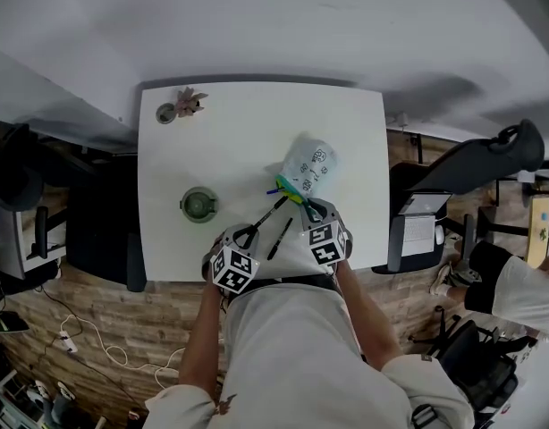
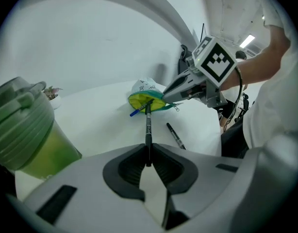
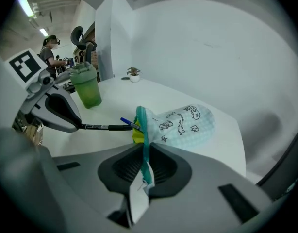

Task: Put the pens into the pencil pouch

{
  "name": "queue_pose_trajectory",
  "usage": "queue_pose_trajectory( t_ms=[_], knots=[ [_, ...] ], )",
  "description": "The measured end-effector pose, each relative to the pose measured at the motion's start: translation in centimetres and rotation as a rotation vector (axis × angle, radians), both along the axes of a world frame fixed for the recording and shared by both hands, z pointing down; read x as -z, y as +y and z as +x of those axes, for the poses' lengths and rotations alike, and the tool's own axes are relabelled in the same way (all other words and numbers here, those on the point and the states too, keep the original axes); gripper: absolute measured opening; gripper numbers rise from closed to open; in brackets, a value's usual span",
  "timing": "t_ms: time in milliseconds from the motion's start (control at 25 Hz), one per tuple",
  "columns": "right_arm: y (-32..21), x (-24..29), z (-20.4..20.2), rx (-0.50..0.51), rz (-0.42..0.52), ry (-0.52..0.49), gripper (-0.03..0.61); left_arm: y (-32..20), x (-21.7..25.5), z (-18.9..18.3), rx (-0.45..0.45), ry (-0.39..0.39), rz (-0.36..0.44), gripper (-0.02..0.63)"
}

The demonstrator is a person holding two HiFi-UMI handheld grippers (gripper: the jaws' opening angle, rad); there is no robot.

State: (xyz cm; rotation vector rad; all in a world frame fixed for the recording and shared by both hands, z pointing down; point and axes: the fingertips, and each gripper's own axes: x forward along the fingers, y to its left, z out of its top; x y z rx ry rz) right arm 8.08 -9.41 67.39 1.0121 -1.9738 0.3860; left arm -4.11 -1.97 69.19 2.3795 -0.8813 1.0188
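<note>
Two grippers sit lower centre in the head view: left gripper (image 1: 249, 232) clamps a pen (image 1: 267, 214) aimed at the pouch (image 1: 310, 166), right of centre. Left gripper view — pen tip meets the mouth (image 2: 146, 101); push straight along its length. Right gripper view — right gripper (image 3: 145, 157) pinches the rim (image 3: 140, 120); hold it lifted, taut.

Head view: high above, facing steeply down on the table (image 1: 257, 132). Left gripper view and right gripper view: close, low over the table, each facing the pouch (image 2: 146, 98) at 12 o'clock. All three views share the pouch mouth.
</note>
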Motion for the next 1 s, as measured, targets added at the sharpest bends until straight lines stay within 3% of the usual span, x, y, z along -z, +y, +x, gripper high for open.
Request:
queue_pose_trajectory(
  t_ms=[1000],
  knots=[
    [1.8,2.4,-0.7,0.018,0.021,-0.095,0.038,-6.4,1.1,8.2,-0.098,0.061,0.027,0.04]
  ],
)
